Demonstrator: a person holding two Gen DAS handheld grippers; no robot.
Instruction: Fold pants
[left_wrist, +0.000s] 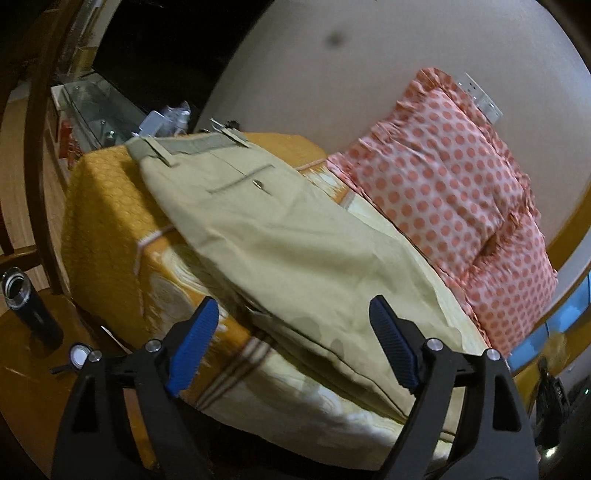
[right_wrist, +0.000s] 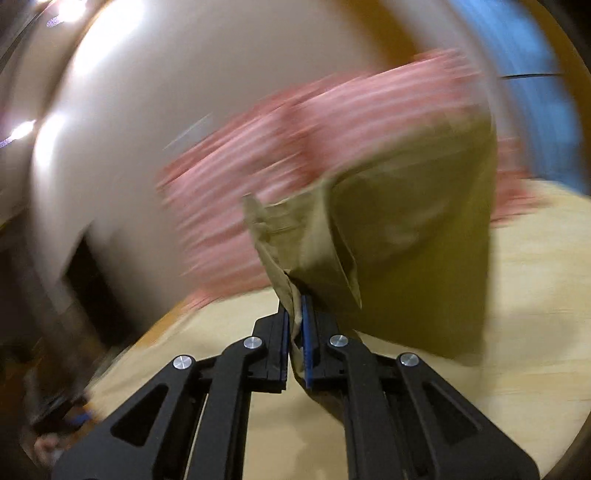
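Observation:
Khaki pants (left_wrist: 266, 236) lie along the bed, waistband at the far end with belt loops and a back pocket showing. My left gripper (left_wrist: 295, 314) is open and empty, hovering above the near part of the pants. In the right wrist view, my right gripper (right_wrist: 295, 306) is shut on a leg end of the pants (right_wrist: 399, 251), which hangs lifted in front of the camera. That view is heavily blurred.
The bed has a yellow-orange patterned cover (left_wrist: 107, 206). A pink polka-dot pillow (left_wrist: 443, 184) lies on the right against the wall, also in the right wrist view (right_wrist: 295, 147). A dark bottle (left_wrist: 29, 306) stands on a wooden surface at left. A glass cabinet (left_wrist: 99, 107) is beyond the bed.

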